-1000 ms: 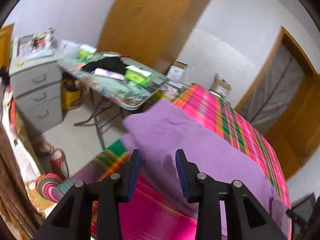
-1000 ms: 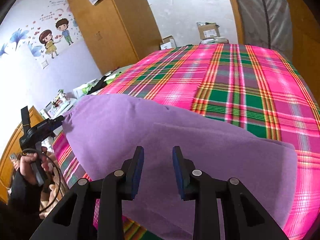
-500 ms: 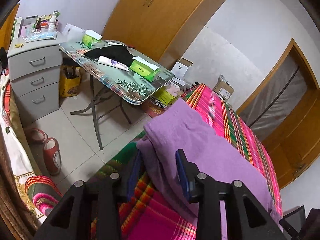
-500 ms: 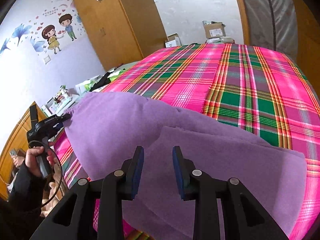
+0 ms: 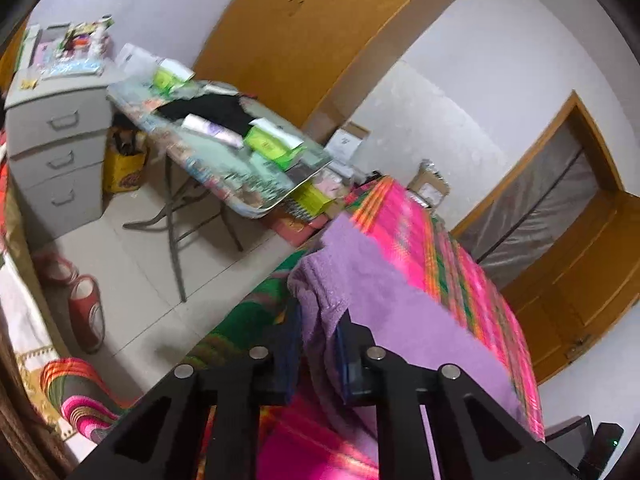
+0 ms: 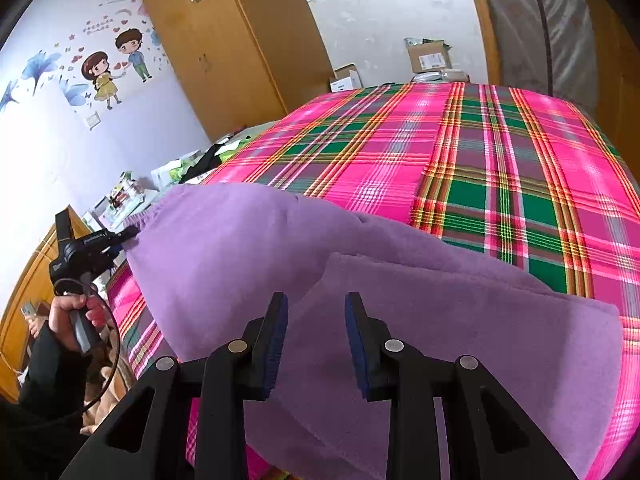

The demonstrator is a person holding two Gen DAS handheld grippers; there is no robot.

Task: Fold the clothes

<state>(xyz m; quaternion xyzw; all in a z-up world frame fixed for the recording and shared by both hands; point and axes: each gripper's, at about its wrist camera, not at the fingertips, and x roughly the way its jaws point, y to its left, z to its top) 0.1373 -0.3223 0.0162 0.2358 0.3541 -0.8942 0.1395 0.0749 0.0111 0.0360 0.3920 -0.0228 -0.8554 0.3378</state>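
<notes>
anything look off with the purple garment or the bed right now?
Nothing damaged or spilled. The purple garment lies partly folded on the plaid bed, its corner bunched between the closing jaws of the left hand-held gripper. That is normal mid-fold.

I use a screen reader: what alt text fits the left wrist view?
The left tongs are closing on a bunched corner of a purple garment at the edge of a plaid bed. Behind stand a cluttered folding table, grey drawers and a wooden wardrobe.

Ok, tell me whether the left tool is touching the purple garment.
Touching. The left wrist view shows the left tool closing, a bunched edge of the purple garment pinched between its fingers.
</notes>
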